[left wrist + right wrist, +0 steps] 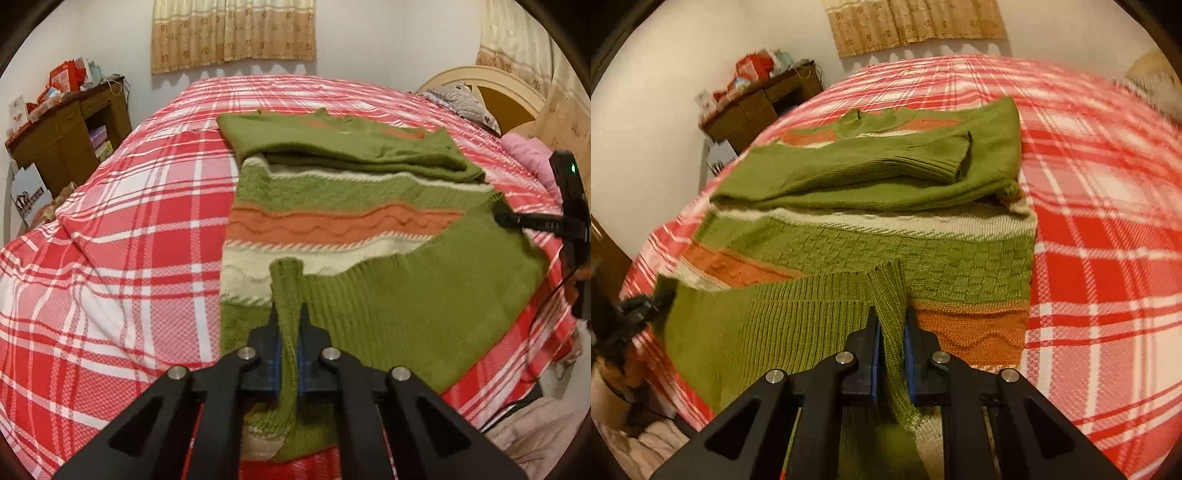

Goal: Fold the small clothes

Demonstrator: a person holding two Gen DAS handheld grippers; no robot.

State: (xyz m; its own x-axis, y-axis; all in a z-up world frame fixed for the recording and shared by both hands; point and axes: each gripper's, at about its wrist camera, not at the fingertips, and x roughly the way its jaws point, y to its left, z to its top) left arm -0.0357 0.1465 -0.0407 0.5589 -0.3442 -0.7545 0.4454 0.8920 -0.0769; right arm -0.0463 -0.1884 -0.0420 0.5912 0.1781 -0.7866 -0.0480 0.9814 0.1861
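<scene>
Plaid-covered bed [110,229] underneath. Left tool [288,325] pinching the sweater [332,192] hem; right tool [891,328] likewise clamped on ribbed hem — garment spread ahead of both. Best lifted evenly, carried forward over the folded sleeves — corners kept level.

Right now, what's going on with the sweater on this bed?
A person holds a claw in each hand, folding a green striped sweater on a red plaid bedspread. The left claw and right claw each pinch the ribbed hem, lifting it toward the already folded-in sleeves.
</scene>
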